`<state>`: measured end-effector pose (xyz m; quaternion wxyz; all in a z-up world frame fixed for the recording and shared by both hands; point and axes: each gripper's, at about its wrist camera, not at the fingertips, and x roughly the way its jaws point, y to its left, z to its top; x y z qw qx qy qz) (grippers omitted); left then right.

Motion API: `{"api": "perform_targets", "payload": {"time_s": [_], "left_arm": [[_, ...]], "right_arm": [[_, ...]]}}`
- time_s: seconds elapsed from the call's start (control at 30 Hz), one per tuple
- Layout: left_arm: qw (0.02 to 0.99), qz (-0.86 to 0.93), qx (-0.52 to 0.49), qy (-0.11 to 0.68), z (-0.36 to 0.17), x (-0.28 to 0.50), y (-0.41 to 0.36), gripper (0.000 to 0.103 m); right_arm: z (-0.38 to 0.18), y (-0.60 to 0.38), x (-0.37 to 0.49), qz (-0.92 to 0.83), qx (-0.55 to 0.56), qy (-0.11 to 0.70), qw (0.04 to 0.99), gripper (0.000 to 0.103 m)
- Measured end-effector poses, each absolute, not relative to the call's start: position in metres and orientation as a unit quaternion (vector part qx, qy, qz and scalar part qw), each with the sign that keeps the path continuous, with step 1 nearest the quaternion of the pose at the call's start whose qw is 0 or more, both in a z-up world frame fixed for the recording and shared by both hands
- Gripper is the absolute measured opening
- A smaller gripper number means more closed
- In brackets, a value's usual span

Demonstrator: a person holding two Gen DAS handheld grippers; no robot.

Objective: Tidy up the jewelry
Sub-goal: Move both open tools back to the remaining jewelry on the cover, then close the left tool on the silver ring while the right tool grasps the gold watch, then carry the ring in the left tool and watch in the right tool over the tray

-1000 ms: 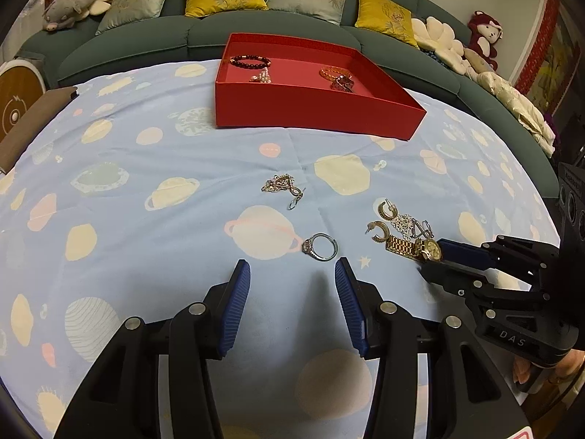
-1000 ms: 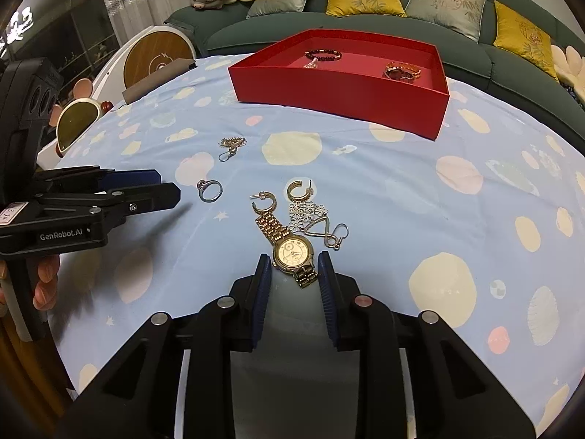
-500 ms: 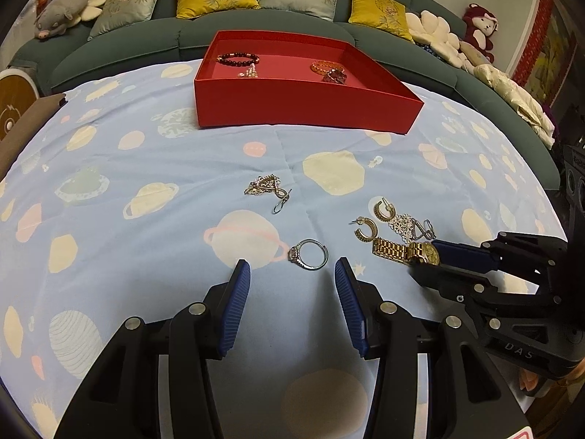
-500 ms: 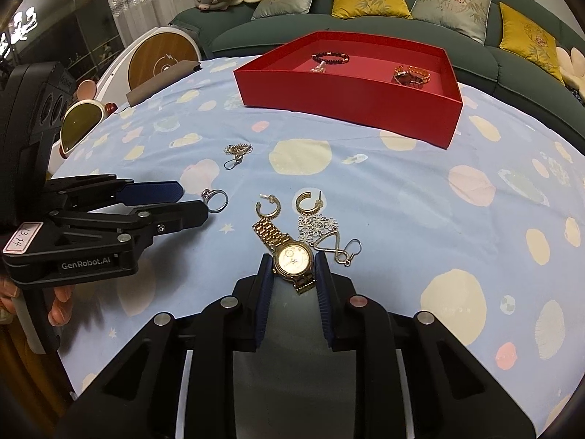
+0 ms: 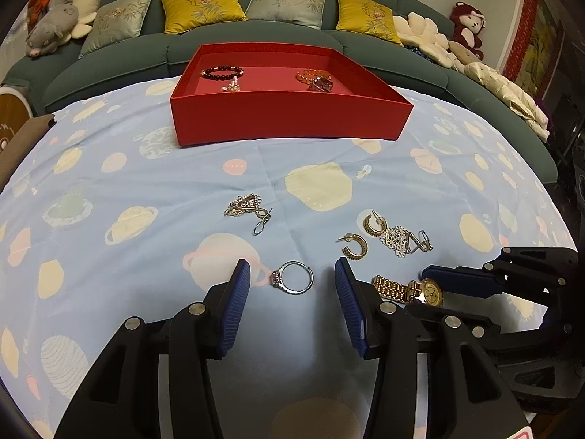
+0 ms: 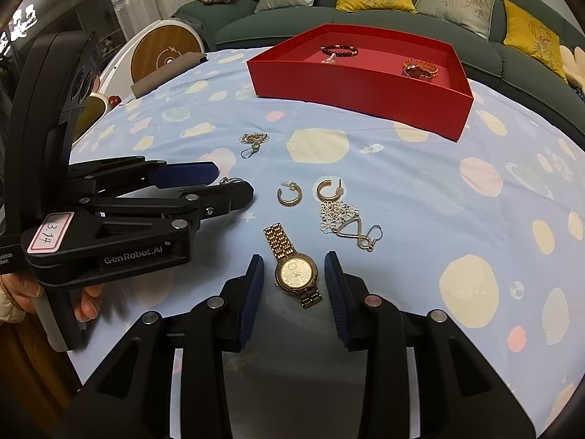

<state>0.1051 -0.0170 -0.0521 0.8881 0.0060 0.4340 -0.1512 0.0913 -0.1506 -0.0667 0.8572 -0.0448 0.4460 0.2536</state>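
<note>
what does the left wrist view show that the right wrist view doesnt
Only the left wrist view shows the whole silver ring between the open left gripper fingers, and a red plush toy beyond the sofa.

Only the right wrist view shows the watch dial face-on between the open right gripper fingers, plus the hand holding the left gripper.

Both show the red tray, the two gold hoop earrings and the planet-print cloth.

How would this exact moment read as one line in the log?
left gripper: open around ring | right gripper: open around gold watch | red tray: two bracelets inside
</note>
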Motion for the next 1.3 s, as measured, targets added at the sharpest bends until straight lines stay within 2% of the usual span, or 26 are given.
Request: {"api": "perform_targets", "payload": {"time_s": [0.03,0.1,0.2,0.47,0.67,1.0,1.3], "left_arm": [[0.889,-0.151,0.009,0.432,-0.052,0.105,-0.018,0.041],[0.89,-0.153,0.011,0.43,-0.052,0.105,-0.019,0.024],[0.886,-0.164,0.006,0.433,-0.053,0.105,-0.018,0.005],[0.889,-0.166,0.012,0.426,-0.049,0.1,-0.021,0.005],[0.896,-0.172,-0.01,0.409,-0.027,0.097,-0.015,0.005],[0.911,-0.172,-0.035,0.373,0.021,0.104,-0.012,0.005],[0.916,-0.159,-0.04,0.366,0.044,0.11,-0.013,0.005]], "right_arm": [[-0.067,-0.152,0.091,0.253,-0.045,0.447,0.857,0.022],[-0.067,-0.154,0.09,0.253,-0.044,0.446,0.857,0.022],[-0.066,-0.156,0.089,0.251,-0.046,0.447,0.858,0.022],[-0.06,-0.159,0.09,0.246,-0.039,0.442,0.862,0.022],[-0.043,-0.165,0.093,0.241,-0.026,0.424,0.873,0.022],[0.006,-0.167,0.104,0.232,-0.013,0.371,0.899,0.022],[0.047,-0.166,0.114,0.219,0.003,0.328,0.919,0.022]]}}
